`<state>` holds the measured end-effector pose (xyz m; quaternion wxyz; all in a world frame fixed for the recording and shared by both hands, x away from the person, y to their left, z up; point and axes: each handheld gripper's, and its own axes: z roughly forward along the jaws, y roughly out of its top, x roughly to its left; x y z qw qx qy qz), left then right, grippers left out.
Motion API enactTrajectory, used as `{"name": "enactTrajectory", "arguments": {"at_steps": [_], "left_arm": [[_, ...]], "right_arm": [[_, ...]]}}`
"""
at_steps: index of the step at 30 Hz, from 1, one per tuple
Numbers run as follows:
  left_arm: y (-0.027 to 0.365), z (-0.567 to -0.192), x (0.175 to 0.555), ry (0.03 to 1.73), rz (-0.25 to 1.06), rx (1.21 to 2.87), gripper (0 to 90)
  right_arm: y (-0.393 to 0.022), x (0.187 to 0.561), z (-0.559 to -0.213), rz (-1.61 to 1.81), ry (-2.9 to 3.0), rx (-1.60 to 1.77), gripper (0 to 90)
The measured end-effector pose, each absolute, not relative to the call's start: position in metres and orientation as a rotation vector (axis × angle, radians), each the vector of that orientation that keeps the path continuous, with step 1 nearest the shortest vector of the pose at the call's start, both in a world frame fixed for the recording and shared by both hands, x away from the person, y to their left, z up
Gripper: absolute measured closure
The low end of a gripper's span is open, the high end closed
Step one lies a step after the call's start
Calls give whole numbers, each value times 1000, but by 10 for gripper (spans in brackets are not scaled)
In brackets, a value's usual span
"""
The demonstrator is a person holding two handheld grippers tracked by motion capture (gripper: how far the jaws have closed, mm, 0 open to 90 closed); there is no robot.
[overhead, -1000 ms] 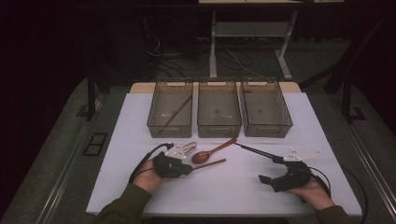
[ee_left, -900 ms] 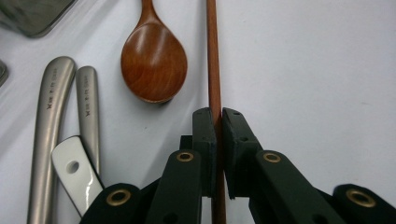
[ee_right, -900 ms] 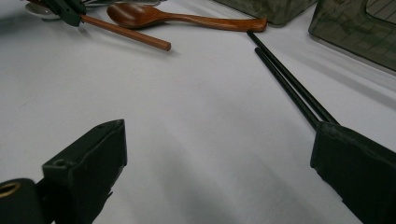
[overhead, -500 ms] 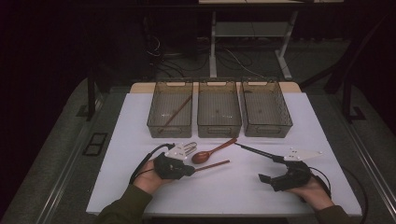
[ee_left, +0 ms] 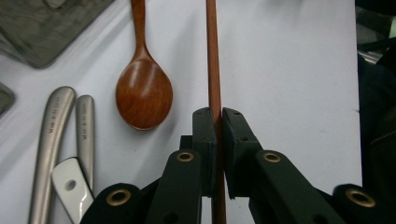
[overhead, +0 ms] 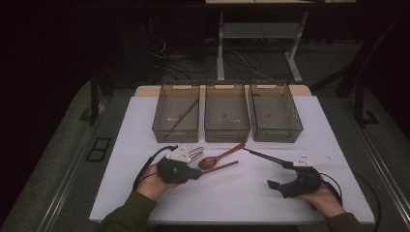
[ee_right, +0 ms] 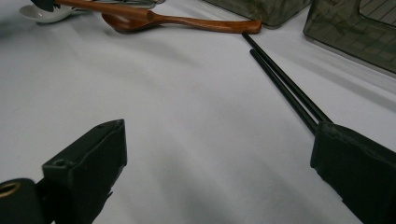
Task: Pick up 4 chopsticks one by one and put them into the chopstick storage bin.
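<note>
My left gripper (overhead: 197,173) is shut on a brown wooden chopstick (overhead: 226,166) lying on the white table top (overhead: 241,200). In the left gripper view the jaws (ee_left: 215,133) pinch the chopstick (ee_left: 212,56) near its end. Beside it lies a wooden spoon (ee_left: 144,93) (overhead: 220,157). My right gripper (overhead: 278,175) rests at the right with its jaws wide open (ee_right: 219,154). A pair of black chopsticks (ee_right: 280,79) (overhead: 263,156) runs up to its right jaw, touching or just beside it; nothing is between the jaws.
Three smoky clear bins stand in a row at the back: left (overhead: 175,134), middle (overhead: 226,135), right (overhead: 278,135). A brown chopstick (overhead: 181,118) lies in the left bin. Metal utensil handles (ee_left: 60,121) (overhead: 194,153) lie left of the spoon.
</note>
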<state>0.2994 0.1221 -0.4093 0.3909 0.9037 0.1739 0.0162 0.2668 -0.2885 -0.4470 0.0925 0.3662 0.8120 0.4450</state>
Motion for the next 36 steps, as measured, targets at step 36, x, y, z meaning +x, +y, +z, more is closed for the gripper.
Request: {"name": "enactTrajectory", "arguments": {"at_steps": [36], "left_arm": [[162,-382,334,648,141,2162,834]], "right_arm": [[-287,267,-447,1319,2415,1092,37]]}}
